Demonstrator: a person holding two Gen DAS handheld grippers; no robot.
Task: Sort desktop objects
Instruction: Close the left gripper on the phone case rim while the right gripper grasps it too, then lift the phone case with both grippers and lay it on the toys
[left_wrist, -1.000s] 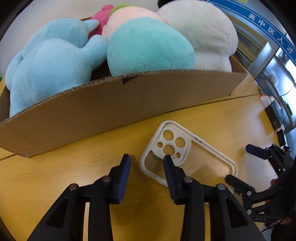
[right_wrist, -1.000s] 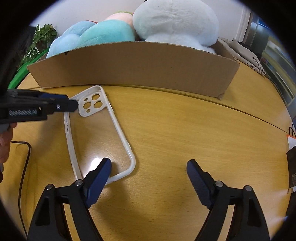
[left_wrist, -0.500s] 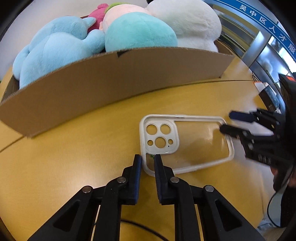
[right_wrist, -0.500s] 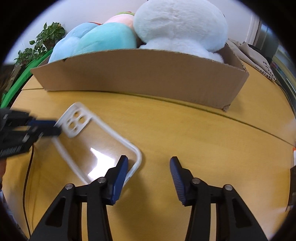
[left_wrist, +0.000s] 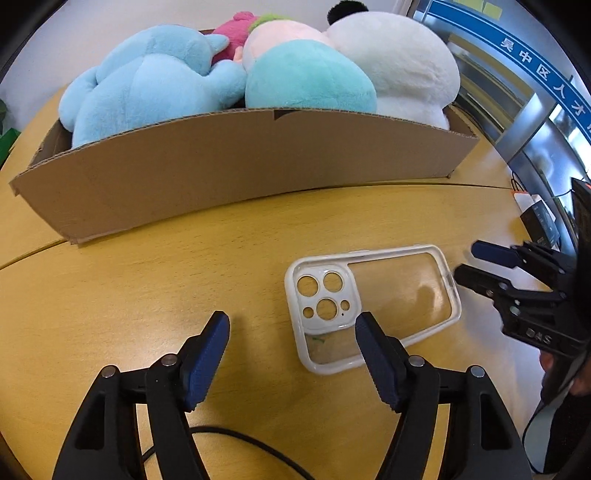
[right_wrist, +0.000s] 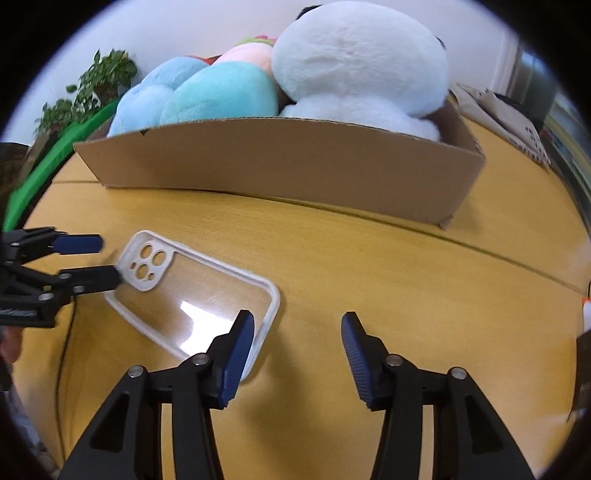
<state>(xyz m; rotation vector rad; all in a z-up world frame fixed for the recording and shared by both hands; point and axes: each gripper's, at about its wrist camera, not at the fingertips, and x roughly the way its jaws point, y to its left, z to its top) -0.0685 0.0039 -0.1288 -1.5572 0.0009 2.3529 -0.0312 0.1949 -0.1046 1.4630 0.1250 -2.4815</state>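
Note:
A clear phone case (left_wrist: 373, 302) with a white rim and camera cut-outs lies flat on the wooden table (left_wrist: 147, 288). My left gripper (left_wrist: 291, 332) is open and empty; its right finger stands at the case's near edge. My right gripper (right_wrist: 297, 336) is open and empty; its left finger overlaps the case's (right_wrist: 195, 291) near corner. In the left wrist view the right gripper (left_wrist: 476, 262) sits at the case's right end. In the right wrist view the left gripper (right_wrist: 99, 258) sits at the case's camera end.
A long cardboard box (left_wrist: 240, 166) stands behind the case, filled with plush toys: a blue one (left_wrist: 147, 85), a teal and pink one (left_wrist: 306, 77) and a white one (left_wrist: 402, 62). A black cable (left_wrist: 236, 443) lies near me. A green plant (right_wrist: 92, 85) stands at the left.
My left gripper went from nearly shut at the case's camera end to wide open. My right gripper opened wider. The case turned a little on the table.

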